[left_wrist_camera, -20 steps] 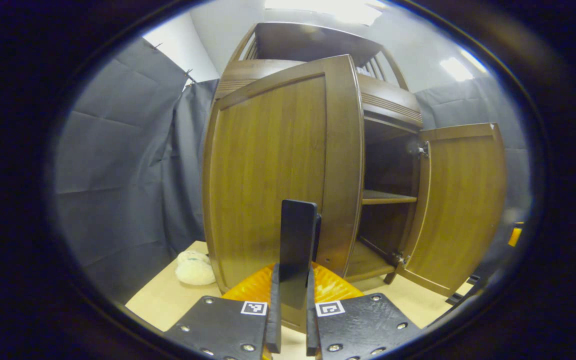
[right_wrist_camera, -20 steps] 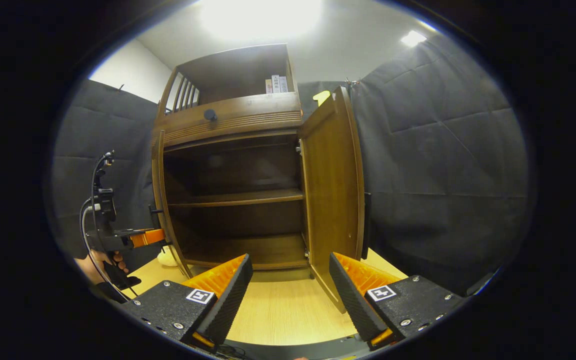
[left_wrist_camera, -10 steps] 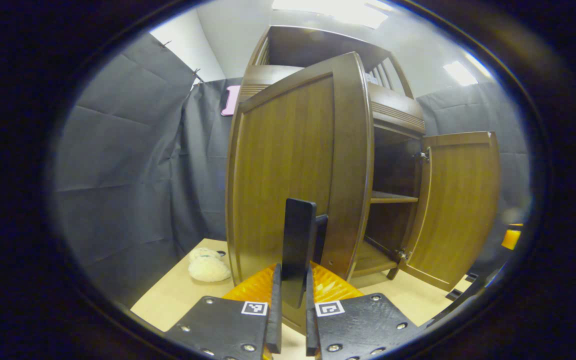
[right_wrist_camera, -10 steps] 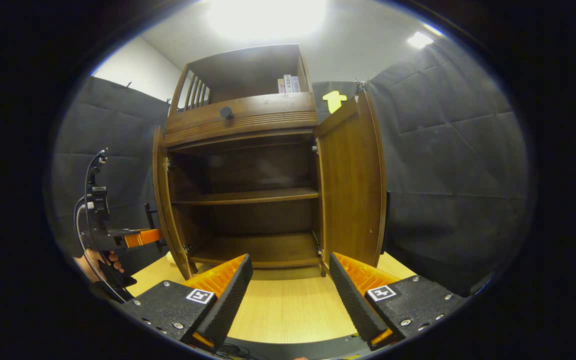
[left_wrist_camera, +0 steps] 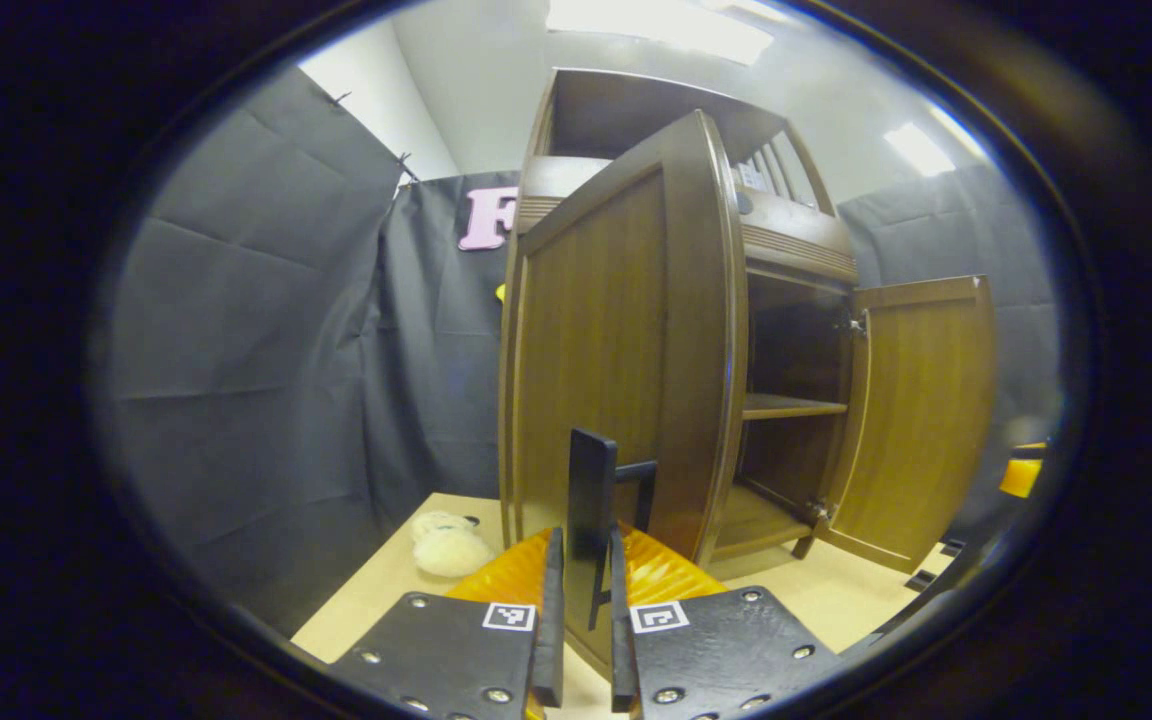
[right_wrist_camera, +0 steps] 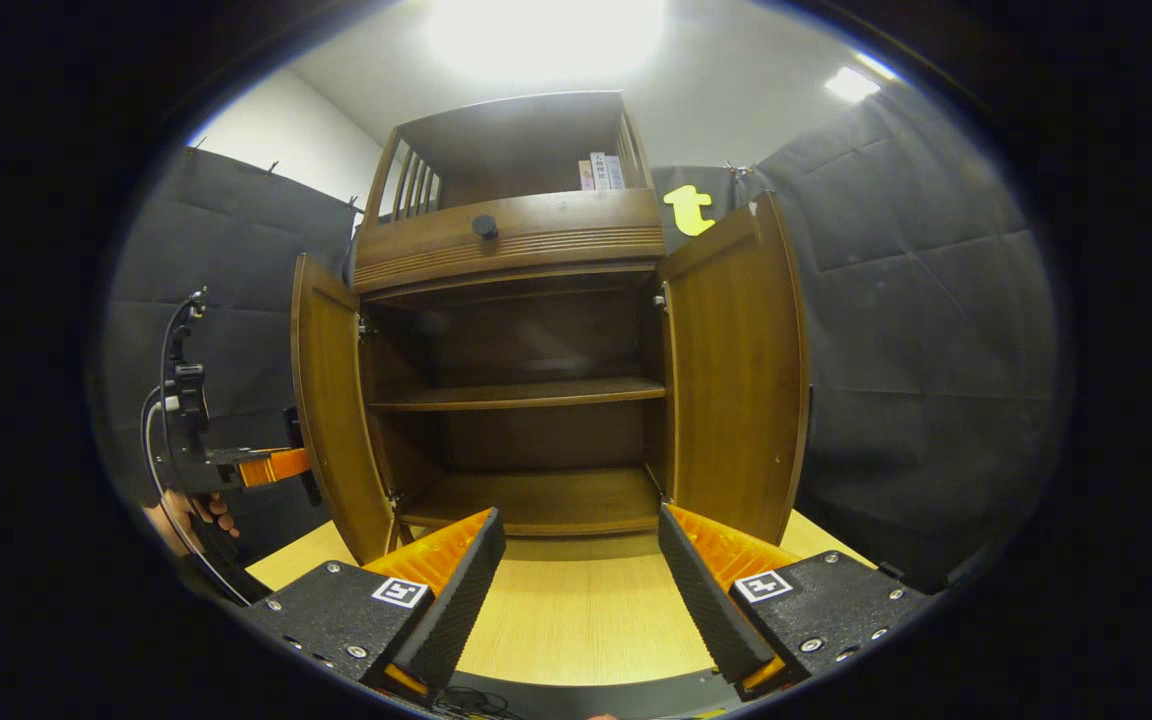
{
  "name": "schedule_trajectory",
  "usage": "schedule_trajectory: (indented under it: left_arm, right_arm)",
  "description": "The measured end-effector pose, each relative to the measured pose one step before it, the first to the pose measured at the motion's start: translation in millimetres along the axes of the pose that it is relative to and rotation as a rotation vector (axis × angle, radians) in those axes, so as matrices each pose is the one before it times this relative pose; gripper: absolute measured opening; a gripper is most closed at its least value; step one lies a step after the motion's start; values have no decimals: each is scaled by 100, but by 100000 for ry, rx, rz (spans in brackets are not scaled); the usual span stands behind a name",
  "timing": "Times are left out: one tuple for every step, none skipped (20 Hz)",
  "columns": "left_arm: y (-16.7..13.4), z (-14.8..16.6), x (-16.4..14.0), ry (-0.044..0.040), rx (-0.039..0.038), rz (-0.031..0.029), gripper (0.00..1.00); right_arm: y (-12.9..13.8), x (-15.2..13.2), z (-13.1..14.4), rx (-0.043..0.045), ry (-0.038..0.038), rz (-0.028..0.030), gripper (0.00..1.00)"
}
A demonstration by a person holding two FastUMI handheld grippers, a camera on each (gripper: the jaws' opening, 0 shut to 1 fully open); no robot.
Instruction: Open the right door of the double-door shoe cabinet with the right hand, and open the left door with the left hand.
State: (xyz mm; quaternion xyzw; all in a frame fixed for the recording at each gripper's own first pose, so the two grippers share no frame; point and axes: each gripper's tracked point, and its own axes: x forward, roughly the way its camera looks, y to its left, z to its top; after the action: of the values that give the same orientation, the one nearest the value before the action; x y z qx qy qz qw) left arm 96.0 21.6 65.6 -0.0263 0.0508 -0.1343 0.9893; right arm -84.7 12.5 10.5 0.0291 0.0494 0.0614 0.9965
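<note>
Evidently, the left gripper (left_wrist_camera: 584,560) was clamped on the handle (left_wrist_camera: 592,500) of the left door (left_wrist_camera: 626,340), swinging it wide ahead of itself; the right gripper (right_wrist_camera: 581,560) hung unclenched and empty, facing the shoe cabinet (right_wrist_camera: 526,400), its right door (right_wrist_camera: 736,370) standing open beyond its right finger.

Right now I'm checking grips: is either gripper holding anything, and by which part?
The left gripper is shut on the left door's handle. The right gripper is open, holding nothing.
</note>
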Motion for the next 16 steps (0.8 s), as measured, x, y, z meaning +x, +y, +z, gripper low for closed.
schedule_trajectory:
  left_arm:
    - [17, 176, -325, -322, 1055, 1649, 21]
    - [-216, 299, -40, -87, 783, 1082, 18]
    - [-202, 241, -66, -232, 10, 969, 14]
    - [34, 57, -48, 19, 68, 621, 14]
    - [168, -347, 74, -197, -155, 768, 14]
    - [15, 120, -11, -233, 112, 813, 14]
    - [79, -20, -125, -262, 368, 820, 14]
    - [-69, 43, -82, -129, 468, 1088, 14]
    - [-25, 107, -250, -259, 186, 1121, 14]
    - [-118, 113, -73, -369, -89, 929, 14]
    - [239, -3, -170, -381, -161, 951, 14]
    - [50, 66, -128, -446, 259, 1110, 14]
    - [22, 281, -161, -383, 656, 1227, 14]
    - [-63, 527, -199, -419, 846, 1352, 14]
    - [-42, 392, -274, -280, 570, 1276, 14]
    - [-116, 539, -285, -227, 94, 1387, 14]
  right_arm:
    - [377, -18, -93, -328, -110, 521, 95]
    - [331, -40, -10, -376, 20, 502, 95]
    - [299, -36, -32, -295, -12, 460, 95]
    - [244, 11, 90, -234, 46, 311, 95]
    - [210, 11, -99, -49, 18, 298, 95]
    - [287, 8, 25, 93, -56, 362, 95]
    - [366, -7, -19, 90, -90, 471, 95]
    - [294, -97, 10, -79, -35, 395, 95]
    - [353, 9, 47, -165, -115, 446, 95]
    - [299, -41, 132, -215, -206, 380, 95]
    - [213, 21, 47, -355, -102, 378, 95]
    - [217, -75, 159, -418, -237, 206, 95]
    - [140, -23, 45, -409, -212, 92, 95]
    - [160, -102, 148, -344, -221, 113, 95]
    - [54, -153, 163, -310, -290, -59, 95]
    - [-24, -144, 199, -269, -386, 38, 95]
